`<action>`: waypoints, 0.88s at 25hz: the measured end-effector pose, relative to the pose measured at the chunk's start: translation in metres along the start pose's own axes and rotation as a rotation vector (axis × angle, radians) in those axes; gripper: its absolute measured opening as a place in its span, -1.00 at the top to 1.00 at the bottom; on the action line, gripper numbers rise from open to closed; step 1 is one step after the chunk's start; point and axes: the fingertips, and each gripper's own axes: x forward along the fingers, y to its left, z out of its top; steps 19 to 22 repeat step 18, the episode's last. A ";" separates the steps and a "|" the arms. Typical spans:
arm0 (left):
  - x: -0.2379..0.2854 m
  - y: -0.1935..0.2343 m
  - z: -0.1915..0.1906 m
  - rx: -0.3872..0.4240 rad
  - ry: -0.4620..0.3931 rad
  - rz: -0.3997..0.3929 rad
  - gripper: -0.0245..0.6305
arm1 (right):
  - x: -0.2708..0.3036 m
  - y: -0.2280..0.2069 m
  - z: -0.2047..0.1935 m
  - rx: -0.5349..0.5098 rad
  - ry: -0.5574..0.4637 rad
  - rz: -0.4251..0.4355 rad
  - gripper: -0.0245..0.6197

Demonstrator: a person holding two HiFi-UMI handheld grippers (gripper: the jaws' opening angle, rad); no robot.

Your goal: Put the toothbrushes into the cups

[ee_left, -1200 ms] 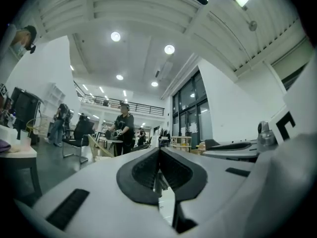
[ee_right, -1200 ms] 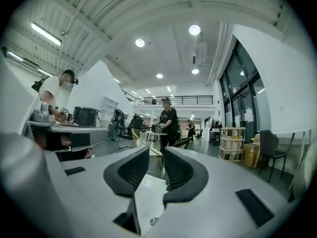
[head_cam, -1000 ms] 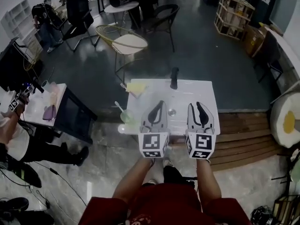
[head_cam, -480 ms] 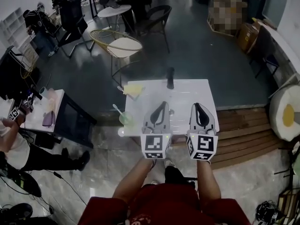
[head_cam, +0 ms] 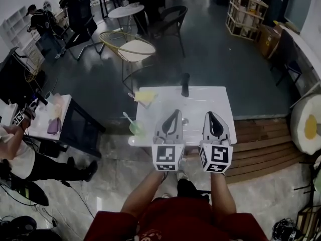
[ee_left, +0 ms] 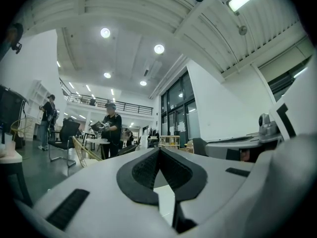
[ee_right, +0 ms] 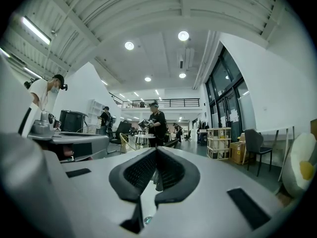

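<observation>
A small white table stands in front of me in the head view. A green cup sits at its near left corner with a pale toothbrush leaning out of it. At the far left corner is a yellow cup. A dark upright object stands at the far edge. My left gripper and right gripper hover side by side over the table's near edge. Both are shut with nothing between their jaws. The left gripper and right gripper point level across the room.
A wire chair and a round table stand beyond the white table. A dark side table with a person is at the left. Wooden steps run along the right. People stand in the background.
The head view has shifted slightly. Both grippers stay shut and side by side over the table's near edge.
</observation>
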 end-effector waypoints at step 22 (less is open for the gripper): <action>-0.006 0.015 0.004 -0.006 -0.003 0.044 0.84 | 0.005 0.013 0.001 -0.007 -0.003 0.034 0.84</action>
